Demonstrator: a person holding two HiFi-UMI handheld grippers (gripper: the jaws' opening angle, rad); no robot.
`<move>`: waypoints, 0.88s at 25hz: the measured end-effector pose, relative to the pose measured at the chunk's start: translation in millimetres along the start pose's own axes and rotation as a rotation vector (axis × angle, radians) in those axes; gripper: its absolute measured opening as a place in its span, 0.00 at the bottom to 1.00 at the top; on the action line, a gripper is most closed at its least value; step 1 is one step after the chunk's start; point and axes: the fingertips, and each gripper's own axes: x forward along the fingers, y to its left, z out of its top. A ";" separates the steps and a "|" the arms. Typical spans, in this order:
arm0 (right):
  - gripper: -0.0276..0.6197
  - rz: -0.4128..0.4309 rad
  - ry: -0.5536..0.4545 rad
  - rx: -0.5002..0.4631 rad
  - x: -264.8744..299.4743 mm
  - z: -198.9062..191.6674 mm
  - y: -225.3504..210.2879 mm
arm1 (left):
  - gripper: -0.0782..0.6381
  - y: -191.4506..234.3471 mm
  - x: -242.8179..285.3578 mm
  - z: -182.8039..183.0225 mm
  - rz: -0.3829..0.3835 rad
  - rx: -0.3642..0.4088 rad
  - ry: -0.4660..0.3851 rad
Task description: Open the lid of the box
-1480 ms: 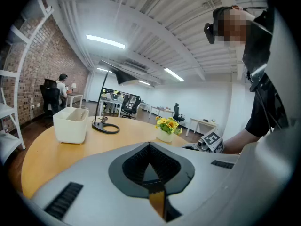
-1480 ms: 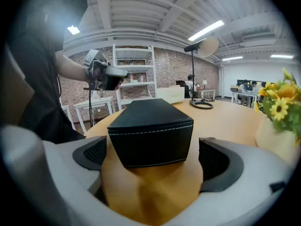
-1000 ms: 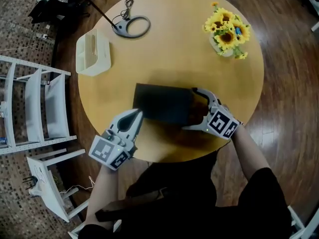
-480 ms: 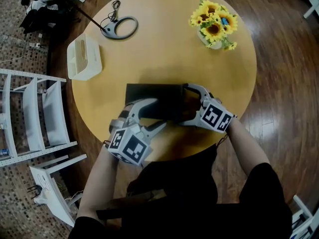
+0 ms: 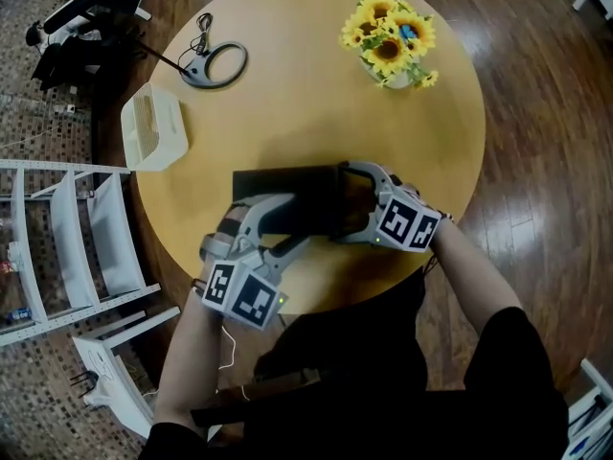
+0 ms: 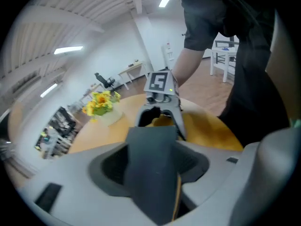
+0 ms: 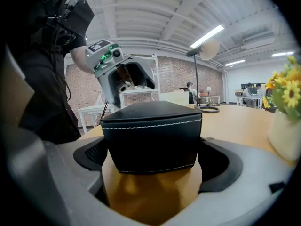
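Observation:
A black box (image 5: 287, 199) with its lid down lies near the front edge of the round wooden table (image 5: 287, 113). My right gripper (image 5: 343, 204) straddles the box's right end, one jaw on the far side and one on the near side. In the right gripper view the box (image 7: 150, 135) fills the gap and its sides meet both pads. My left gripper (image 5: 292, 220) stands open at the box's front left, one finger over the top and one in front. The left gripper view shows the box (image 6: 150, 173) between wide jaws with gaps at both sides.
A vase of yellow flowers (image 5: 383, 41) stands at the table's far right. A white slatted device (image 5: 153, 127) and a ring on a stalk (image 5: 215, 65) sit at the far left. White racks (image 5: 67, 247) stand on the floor to the left.
My left gripper was shut beside the box's front left corner; it has since opened wide and moved onto the box. The right gripper stays at the box's right end.

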 end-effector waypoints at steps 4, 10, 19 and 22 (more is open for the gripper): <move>0.97 -0.005 -0.012 -0.005 0.5 1.2 -1.0 | 0.44 51.2 -19.6 24.3 0.068 -0.206 -0.141; 0.97 -0.004 -0.008 0.002 0.9 -1.1 0.8 | 0.47 -28.9 3.5 -9.0 -0.249 0.014 0.039; 0.97 -0.003 0.003 0.002 1.7 -0.9 0.7 | 0.48 -35.4 12.5 -17.9 -0.310 0.050 0.074; 0.97 -0.002 0.013 -0.006 1.2 -2.3 0.9 | 0.50 -29.0 9.1 -13.8 -0.304 0.037 0.072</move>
